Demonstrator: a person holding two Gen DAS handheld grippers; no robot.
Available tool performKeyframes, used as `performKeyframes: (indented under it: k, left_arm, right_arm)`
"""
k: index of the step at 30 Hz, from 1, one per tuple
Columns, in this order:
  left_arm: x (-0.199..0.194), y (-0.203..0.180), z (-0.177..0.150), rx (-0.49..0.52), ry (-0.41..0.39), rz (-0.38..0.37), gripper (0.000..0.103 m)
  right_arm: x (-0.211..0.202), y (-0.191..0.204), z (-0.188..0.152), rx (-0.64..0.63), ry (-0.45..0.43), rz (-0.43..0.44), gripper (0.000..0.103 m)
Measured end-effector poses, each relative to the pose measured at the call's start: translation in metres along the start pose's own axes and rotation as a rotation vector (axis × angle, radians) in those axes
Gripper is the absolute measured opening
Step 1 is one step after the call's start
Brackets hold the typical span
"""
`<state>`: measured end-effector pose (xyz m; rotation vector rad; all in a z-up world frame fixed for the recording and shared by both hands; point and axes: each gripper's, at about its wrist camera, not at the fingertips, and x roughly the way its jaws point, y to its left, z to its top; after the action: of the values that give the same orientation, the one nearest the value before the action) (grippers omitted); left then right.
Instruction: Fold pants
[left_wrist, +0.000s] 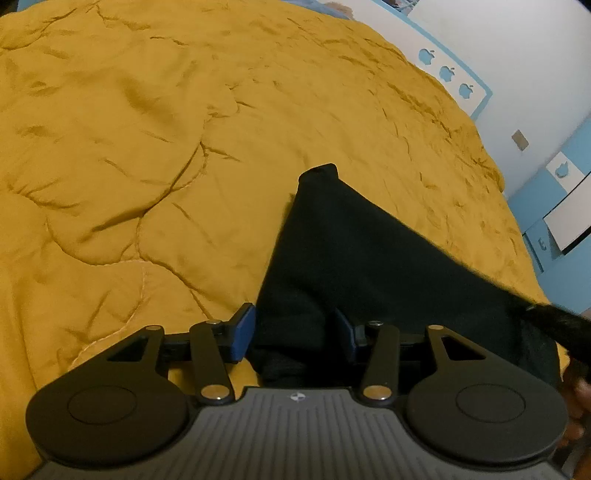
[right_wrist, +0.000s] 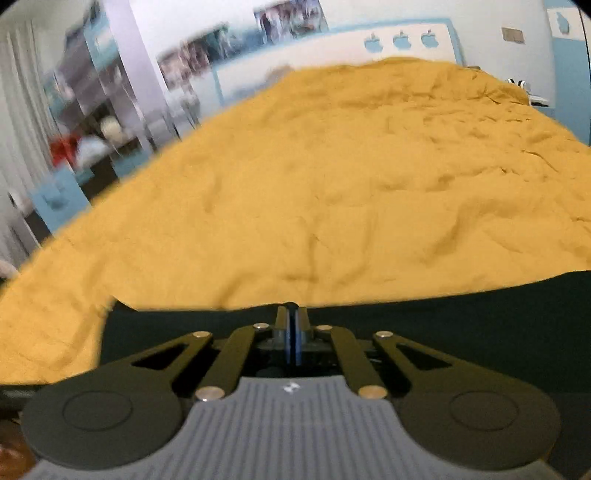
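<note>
Black pants (left_wrist: 354, 258) lay on the mustard quilt (left_wrist: 147, 147); left gripper (left_wrist: 295, 332) gaped around them, right gripper (right_wrist: 292, 317) pinched their edge.

Mustard-yellow quilted bedspread (left_wrist: 155, 155), creased, with curved stitch lines, covers the bed. White headboard (left_wrist: 452, 70) with blue border and three blue apple cut-outs at far edge; small brown wall plate (left_wrist: 520, 139) on the white wall beside it. Right wrist view: blurred shelving (right_wrist: 92, 103) beyond the bed, contents unreadable.
</note>
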<state>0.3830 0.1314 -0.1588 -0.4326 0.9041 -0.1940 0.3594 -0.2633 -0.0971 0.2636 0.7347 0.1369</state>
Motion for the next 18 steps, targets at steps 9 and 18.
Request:
performKeyframes:
  k: [9,18]
  left_arm:
    - [-0.001,0.001,0.001,-0.003,0.006,-0.002,0.054]
    - [-0.003,0.006,0.001,-0.040,0.012,-0.023,0.056]
  right_arm:
    - [-0.016,-0.001,-0.017,-0.002,-0.024,-0.078,0.006]
    - [-0.005,0.034,-0.049,-0.192,0.219,-0.161,0.018]
